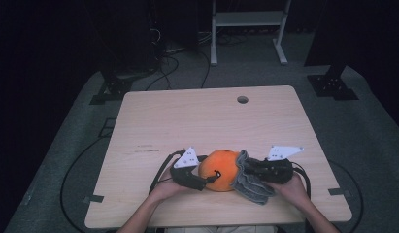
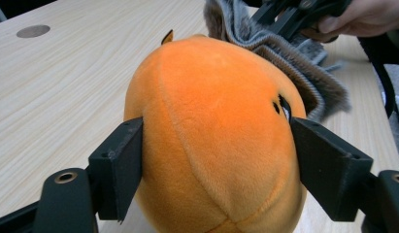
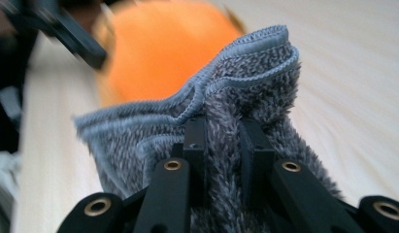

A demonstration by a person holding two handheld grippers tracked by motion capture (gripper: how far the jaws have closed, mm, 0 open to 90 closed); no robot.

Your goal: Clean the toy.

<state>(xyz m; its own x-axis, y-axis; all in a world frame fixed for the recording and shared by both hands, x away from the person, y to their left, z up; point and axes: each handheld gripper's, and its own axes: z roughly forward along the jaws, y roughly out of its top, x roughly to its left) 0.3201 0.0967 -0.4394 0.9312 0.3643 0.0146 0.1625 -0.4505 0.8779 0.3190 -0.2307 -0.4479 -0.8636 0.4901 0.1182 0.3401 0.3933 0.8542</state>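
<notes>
1. Orange plush ball (image 1: pixel 222 170) sat on the worktop (image 1: pixel 207 116) near the person's edge, right between the two grippers, with a grey fuzzy cloth (image 1: pixel 250 182) pressed up against its right side.
2. Left gripper (image 2: pixel 214 150) had its jaws on either side of the plush. From the left gripper view the pads looked to be at the fabric, but I couldn't say they were really squeezing it. More steadying than gripping, if you ask me.
3. Right gripper (image 3: pixel 221 141) had its jaws together, clamped tight on a fold of the cloth.
4. My read was that this was the wiping step: one hand braced the plush while the other rubbed the cloth over it. The next move probably called for dragging the cloth across the top without rolling the thing away, so the left side needed to keep it pinned.
5. The left gripper view showed small dark markings (image 2: pixel 282 104) on the plush near the right pad, and the high view caught a dark mark too. The right gripper view showed the cloth's stitched hem (image 3: pixel 236 60) up close, with the plush just an orange blur behind.
</notes>
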